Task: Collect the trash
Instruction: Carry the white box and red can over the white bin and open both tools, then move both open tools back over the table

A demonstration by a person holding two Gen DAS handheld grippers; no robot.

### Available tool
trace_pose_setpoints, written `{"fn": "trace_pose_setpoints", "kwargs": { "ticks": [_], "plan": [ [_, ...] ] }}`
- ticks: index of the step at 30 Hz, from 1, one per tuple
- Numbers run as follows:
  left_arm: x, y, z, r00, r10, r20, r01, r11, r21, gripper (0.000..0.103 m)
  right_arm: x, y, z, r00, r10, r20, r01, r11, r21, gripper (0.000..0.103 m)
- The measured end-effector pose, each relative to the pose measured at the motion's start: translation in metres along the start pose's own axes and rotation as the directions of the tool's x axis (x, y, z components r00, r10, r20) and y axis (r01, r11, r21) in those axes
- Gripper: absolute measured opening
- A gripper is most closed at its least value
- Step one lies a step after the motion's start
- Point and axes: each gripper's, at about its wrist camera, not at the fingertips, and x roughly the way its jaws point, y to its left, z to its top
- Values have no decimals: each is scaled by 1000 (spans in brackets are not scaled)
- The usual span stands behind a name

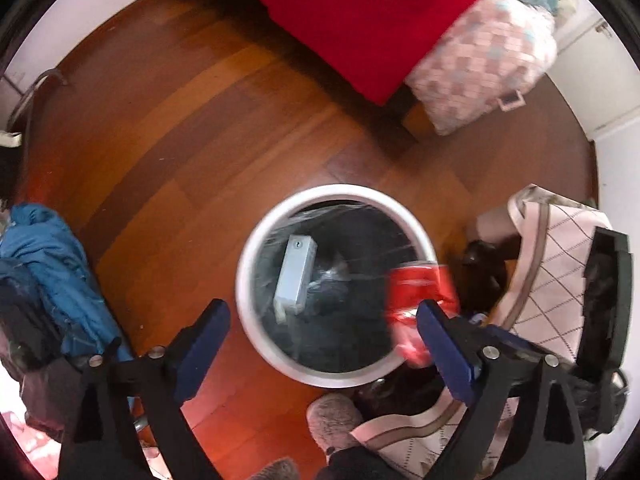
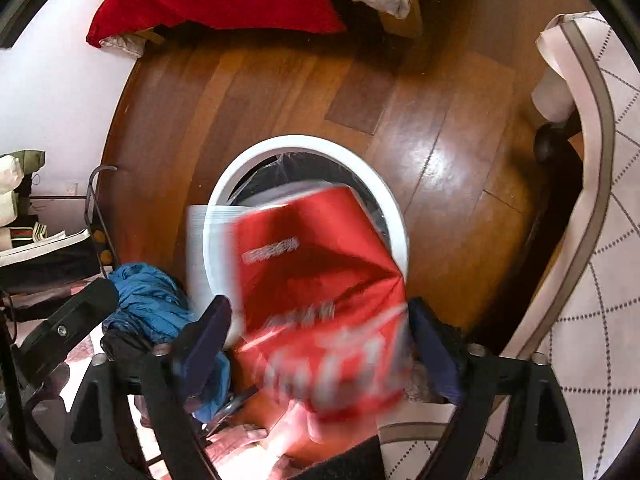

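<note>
The red carton (image 2: 320,304) hangs blurred between the spread right gripper (image 2: 320,340), above the white bin (image 2: 394,216).

Blurred red box (image 2: 320,300) tilted above the white-rimmed bin (image 1: 256,240).

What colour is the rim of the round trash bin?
White; the rim shows best in the left wrist view.

Reddish-brown plank floor (image 1: 168,128) with glare patches. A bed under a red blanket (image 1: 360,20) and a checked quilt (image 1: 488,60) stands against the white wall (image 2: 60,92). A pale diamond-pattern rug (image 2: 600,280) covers the floor's right edge.
</note>
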Motion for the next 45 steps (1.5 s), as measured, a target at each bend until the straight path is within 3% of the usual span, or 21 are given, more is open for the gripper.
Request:
{"fn": "trace_pose_setpoints", "kwargs": {
  "ticks": [6,9,16,19,29,35,40,43,45],
  "plan": [
    [-24,8,-21,985,135,108,-136,991,-2,97,-15,-1,-3,999,-27,45,29,999,-39,103],
    [-41,6,-38,969,186,164,-189,982,3,97,-32,4,-15,991,-96,89,104,991,-79,103],
    [-65,-7,-78,964,190,185,-200,979,36,97,-73,17,-59,958,-225,176,255,952,-167,103],
    [-74,-13,-91,964,183,190,-194,980,39,97,-88,19,-74,951,-239,197,274,945,-179,103],
    [-127,-29,-128,953,163,257,-183,981,55,97,-152,22,-130,945,-182,273,241,949,-201,103],
    [-181,-46,-154,924,139,356,-178,981,79,97,-198,28,-164,937,-110,331,186,961,-207,103],
    [-221,-70,-174,894,148,423,-207,973,98,97,-253,26,-196,906,-44,421,139,970,-198,103],
    [-239,-94,-192,867,147,476,-237,962,135,97,-287,13,-220,878,0,478,94,980,-174,103],
    [-245,-109,-203,864,117,490,-227,959,171,97,-305,-1,-234,860,17,510,73,985,-155,103]
  ]
}}
